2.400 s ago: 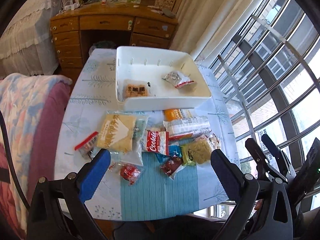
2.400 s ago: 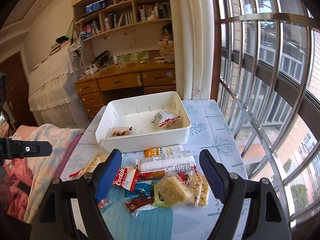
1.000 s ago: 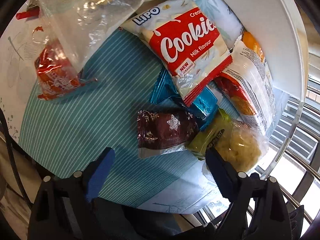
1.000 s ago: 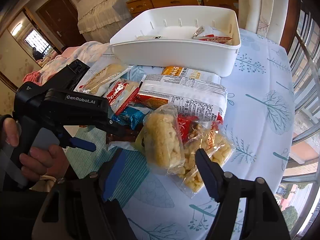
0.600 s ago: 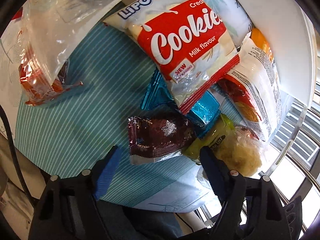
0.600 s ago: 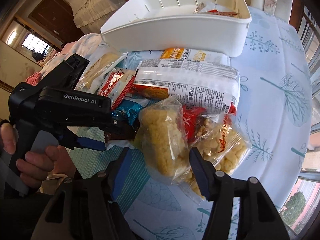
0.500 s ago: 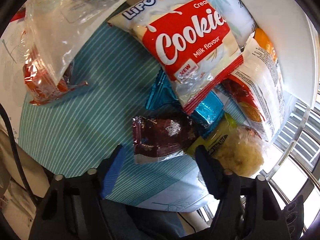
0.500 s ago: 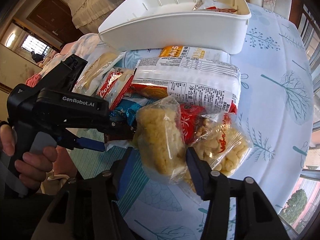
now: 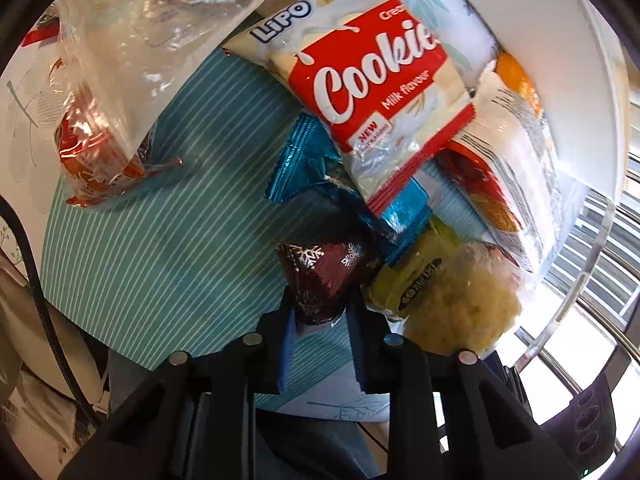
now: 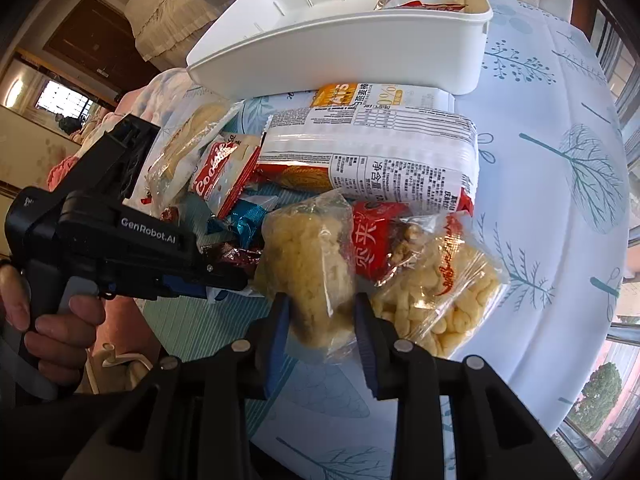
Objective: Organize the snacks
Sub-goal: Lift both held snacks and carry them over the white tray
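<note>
Both grippers clamped on snacks, white bin waiting beyond the pile

Your left gripper (image 9: pixel 320 312) pinches the maroon snowflake packet (image 9: pixel 326 276); your right gripper (image 10: pixel 322 320) squeezes the clear puffed-snack bag (image 10: pixel 310 264); both lie on the near side of the white bin (image 10: pixel 348 44), across the snack heap; lift straight up before swinging over, since the cookie packet (image 9: pixel 372 96) and neighbouring wrappers may drag along.

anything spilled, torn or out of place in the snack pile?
Nothing spilled or torn. Packets just overlap in a heap; the Cookies packet lies across the blue wrapper. White bin sits upright with a packet inside.
</note>
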A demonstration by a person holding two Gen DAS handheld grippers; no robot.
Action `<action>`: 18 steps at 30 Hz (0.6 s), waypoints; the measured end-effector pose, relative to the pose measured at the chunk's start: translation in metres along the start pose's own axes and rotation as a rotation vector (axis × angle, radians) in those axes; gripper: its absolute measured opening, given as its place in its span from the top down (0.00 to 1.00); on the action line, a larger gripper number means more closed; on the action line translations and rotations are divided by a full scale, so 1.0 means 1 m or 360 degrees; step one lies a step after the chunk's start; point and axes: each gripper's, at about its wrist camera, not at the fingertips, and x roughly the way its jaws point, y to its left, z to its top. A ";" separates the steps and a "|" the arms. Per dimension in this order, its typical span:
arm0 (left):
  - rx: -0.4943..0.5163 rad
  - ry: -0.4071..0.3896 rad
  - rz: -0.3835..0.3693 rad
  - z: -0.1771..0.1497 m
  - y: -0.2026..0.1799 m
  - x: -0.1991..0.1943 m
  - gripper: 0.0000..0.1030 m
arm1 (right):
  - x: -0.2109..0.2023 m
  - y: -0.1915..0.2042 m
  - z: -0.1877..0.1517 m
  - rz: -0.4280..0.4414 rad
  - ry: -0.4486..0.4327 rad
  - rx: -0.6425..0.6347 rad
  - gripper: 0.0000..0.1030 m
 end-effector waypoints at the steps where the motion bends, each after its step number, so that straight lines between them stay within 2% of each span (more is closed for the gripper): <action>1: 0.0014 -0.0008 -0.0002 -0.002 0.000 -0.003 0.82 | -0.002 0.000 0.000 0.0000 -0.0007 0.0005 0.69; 11: 0.0057 -0.0083 -0.0023 -0.024 0.015 -0.033 0.85 | -0.031 0.001 -0.005 0.0116 -0.0177 0.0103 0.69; 18: 0.0124 -0.0206 -0.0050 -0.047 0.025 -0.081 0.85 | -0.054 0.012 0.000 0.0205 -0.0305 0.0102 0.70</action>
